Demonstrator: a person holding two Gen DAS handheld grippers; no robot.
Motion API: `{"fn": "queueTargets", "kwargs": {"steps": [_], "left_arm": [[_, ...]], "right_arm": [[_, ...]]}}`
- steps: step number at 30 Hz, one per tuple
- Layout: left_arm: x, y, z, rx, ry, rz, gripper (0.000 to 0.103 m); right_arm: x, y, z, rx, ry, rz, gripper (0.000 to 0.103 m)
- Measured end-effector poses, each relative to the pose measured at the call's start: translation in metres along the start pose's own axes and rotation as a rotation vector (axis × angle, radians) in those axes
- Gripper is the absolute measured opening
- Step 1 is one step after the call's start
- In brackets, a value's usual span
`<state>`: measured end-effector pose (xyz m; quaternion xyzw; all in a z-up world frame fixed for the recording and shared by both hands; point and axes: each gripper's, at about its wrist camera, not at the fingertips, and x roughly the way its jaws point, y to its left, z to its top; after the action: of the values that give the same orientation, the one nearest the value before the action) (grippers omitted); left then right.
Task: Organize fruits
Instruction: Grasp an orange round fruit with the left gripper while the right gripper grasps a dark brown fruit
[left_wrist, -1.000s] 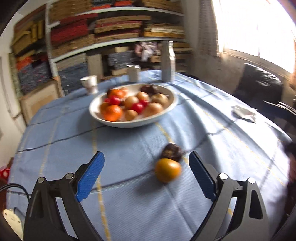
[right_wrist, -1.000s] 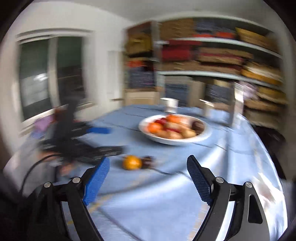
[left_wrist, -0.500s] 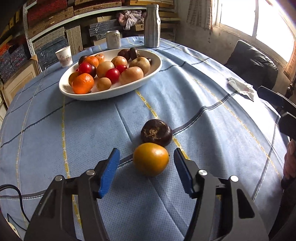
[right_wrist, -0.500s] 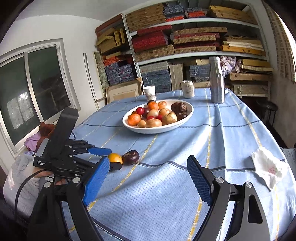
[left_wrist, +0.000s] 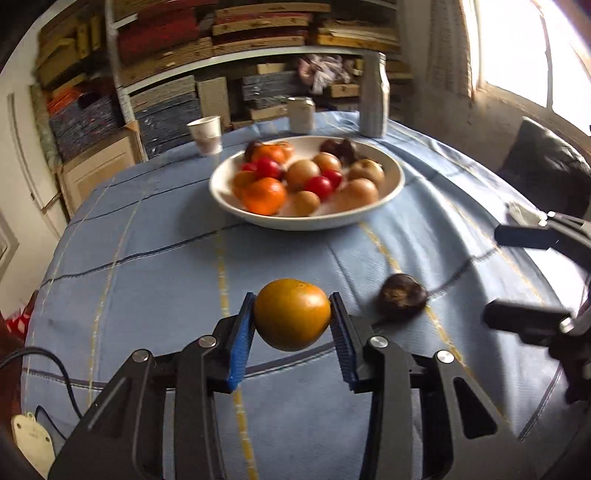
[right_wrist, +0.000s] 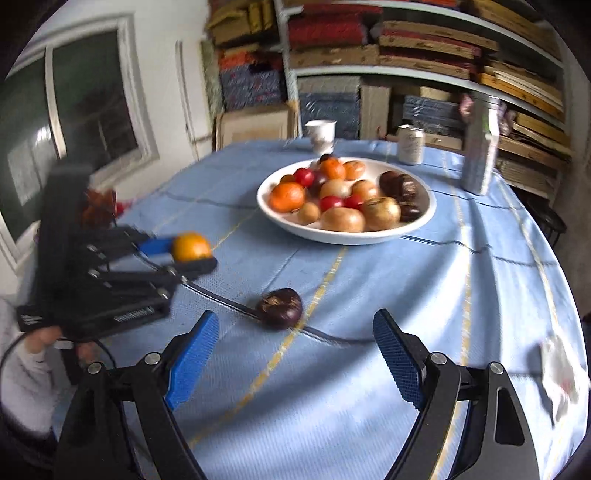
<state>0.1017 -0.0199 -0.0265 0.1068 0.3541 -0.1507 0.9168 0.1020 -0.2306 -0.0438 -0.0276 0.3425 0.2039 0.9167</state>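
While a round orange-yellow fruit (left_wrist: 291, 314) is pinched between the blue pads of the left gripper (left_wrist: 291, 321) — raised above the blue tablecloth (left_wrist: 147, 266) — a dark purple round fruit (right_wrist: 279, 308) lies near the white fruit bowl (right_wrist: 421, 221), ahead of the widely spread right gripper (right_wrist: 295, 354).
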Motion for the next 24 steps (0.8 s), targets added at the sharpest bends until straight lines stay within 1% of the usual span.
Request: {"fn": "queueTargets", "kwargs": {"steps": [3, 6, 8, 9, 13, 14, 17, 18, 20, 21, 22, 24], "left_arm": [[0.000, 0.015, -0.002, -0.049, -0.001, 0.004, 0.039], [0.000, 0.027, -0.003, -0.089, 0.002, -0.006, 0.039], [0.001, 0.032, -0.003, -0.099, 0.003, -0.010, 0.039], [0.001, 0.032, -0.003, -0.100, 0.004, -0.012, 0.039], [0.004, 0.028, -0.005, -0.097, 0.013, -0.016, 0.039], [0.004, 0.028, -0.005, -0.099, 0.016, -0.017, 0.039], [0.006, 0.028, -0.005, -0.105, 0.021, -0.019, 0.039], [0.006, 0.028, -0.005, -0.106, 0.022, -0.021, 0.039], [0.008, 0.028, -0.005, -0.108, 0.025, -0.022, 0.039], [0.008, 0.029, -0.005, -0.108, 0.026, -0.022, 0.039], [0.008, 0.028, -0.005, -0.108, 0.026, -0.023, 0.039], [0.009, 0.028, -0.005, -0.108, 0.029, -0.023, 0.039]], "right_arm": [[0.023, 0.015, 0.009, -0.044, 0.033, -0.008, 0.085], [0.038, 0.025, 0.010, -0.071, 0.051, -0.013, 0.084], [0.046, 0.029, 0.008, -0.079, 0.075, -0.009, 0.083], [0.048, 0.029, 0.008, -0.081, 0.083, -0.008, 0.080], [0.049, 0.028, 0.007, -0.076, 0.094, -0.008, 0.077], [0.050, 0.028, 0.006, -0.073, 0.099, -0.009, 0.073], [0.058, 0.025, 0.005, -0.058, 0.129, 0.002, 0.056], [0.061, 0.023, 0.004, -0.048, 0.140, -0.002, 0.053], [0.063, 0.020, 0.003, -0.033, 0.147, -0.001, 0.049], [0.063, 0.019, 0.002, -0.027, 0.148, -0.004, 0.044], [0.063, 0.019, 0.002, -0.024, 0.148, -0.011, 0.042], [0.063, 0.018, 0.001, -0.019, 0.148, -0.011, 0.041]]}}
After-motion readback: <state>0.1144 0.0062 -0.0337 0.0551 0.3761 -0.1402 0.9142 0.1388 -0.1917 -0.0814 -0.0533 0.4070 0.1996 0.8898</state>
